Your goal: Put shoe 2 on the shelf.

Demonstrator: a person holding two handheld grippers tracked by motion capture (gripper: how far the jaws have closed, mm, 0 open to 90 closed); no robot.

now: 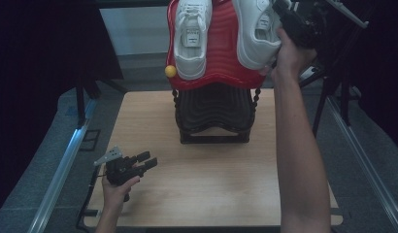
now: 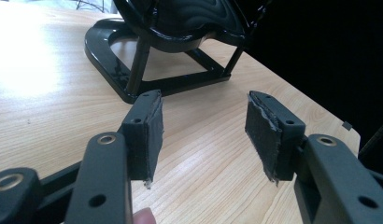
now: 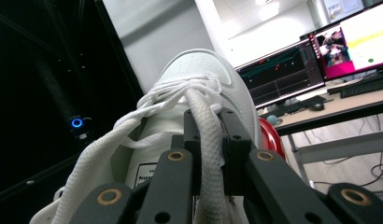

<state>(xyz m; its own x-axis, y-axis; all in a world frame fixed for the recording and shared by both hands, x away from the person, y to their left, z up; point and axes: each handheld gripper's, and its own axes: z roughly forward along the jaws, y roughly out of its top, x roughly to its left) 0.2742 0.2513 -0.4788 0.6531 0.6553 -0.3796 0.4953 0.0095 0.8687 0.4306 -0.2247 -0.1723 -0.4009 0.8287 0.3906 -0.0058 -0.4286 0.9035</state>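
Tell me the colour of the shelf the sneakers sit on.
Red, with ribbed ridges; the top shelf under the white sneakers shows best in the high view.

- Shoes (image 1: 191, 34): white, white laces (image 3: 206, 135).
- Top rack (image 1: 221, 53): red, ribbed.
- Lower rack (image 1: 214, 109): glossy black, ribbed.
- Ball (image 1: 171, 71): yellow.
- Table (image 1: 211, 184): pale wood grain.
- Grippers (image 1: 144, 160): black, dark grey pads (image 2: 151, 135).

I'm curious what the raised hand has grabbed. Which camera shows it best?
The right gripper view: its fingers pinch a white shoelace up close. The high view shows the shoe by the right gripper, lace unclear.
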